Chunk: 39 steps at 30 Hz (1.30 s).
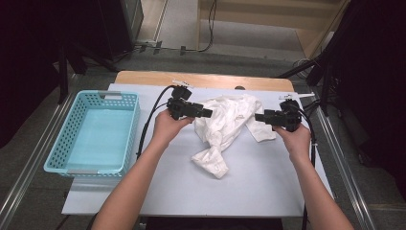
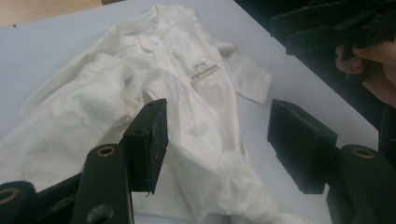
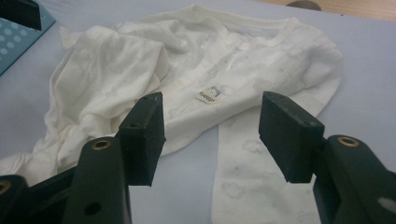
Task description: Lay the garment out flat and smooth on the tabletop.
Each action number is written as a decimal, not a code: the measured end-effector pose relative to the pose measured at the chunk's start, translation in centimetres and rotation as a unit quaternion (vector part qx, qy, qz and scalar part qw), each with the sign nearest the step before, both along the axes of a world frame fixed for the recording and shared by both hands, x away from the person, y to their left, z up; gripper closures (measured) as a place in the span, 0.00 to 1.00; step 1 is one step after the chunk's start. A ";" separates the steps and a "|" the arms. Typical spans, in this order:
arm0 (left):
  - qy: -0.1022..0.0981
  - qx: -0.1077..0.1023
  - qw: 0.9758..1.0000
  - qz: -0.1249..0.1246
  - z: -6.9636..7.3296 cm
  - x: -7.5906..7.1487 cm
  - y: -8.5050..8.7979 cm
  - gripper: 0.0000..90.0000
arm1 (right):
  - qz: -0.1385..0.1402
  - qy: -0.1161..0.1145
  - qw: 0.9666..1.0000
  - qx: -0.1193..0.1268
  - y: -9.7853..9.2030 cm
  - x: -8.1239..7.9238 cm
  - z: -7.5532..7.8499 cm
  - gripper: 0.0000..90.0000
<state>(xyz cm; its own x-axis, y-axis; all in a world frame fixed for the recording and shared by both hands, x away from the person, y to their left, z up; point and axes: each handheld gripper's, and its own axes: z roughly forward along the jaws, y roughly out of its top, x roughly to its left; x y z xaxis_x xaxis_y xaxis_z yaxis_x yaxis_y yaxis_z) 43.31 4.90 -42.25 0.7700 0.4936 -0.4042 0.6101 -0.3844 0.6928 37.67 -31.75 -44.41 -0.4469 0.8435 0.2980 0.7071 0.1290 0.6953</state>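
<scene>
Both grippers point(image 1: 210, 113) point(image 1: 258, 116) open, empty, flanking crumpled white garment point(image 1: 225, 125). Risk: jaws pinching multiple layers, garment bunching further.

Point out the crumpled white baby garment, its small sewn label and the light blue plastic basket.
White baby garment point(image 1: 230, 120), high view, chest.
Sewn label point(image 3: 208, 96), right gripper view, label face.
Blue plastic basket point(image 1: 130, 127), high view, right wall.
</scene>
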 end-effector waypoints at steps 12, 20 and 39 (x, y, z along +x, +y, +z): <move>0.006 -0.009 1.000 -0.009 -0.6 -1.3 0.6 0.43 | -0.010 0.022 1.000 -0.005 -1.0 -1.3 -1.6 0.43; 0.004 -0.005 1.000 -0.014 -1.0 -2.3 0.7 0.43 | -0.016 0.035 0.999 -0.011 -1.5 -1.7 -2.7 0.44; 0.004 -0.004 1.000 -0.019 -1.0 -3.2 1.0 0.43 | -0.037 0.055 0.998 -0.023 -2.2 -1.8 -4.4 0.44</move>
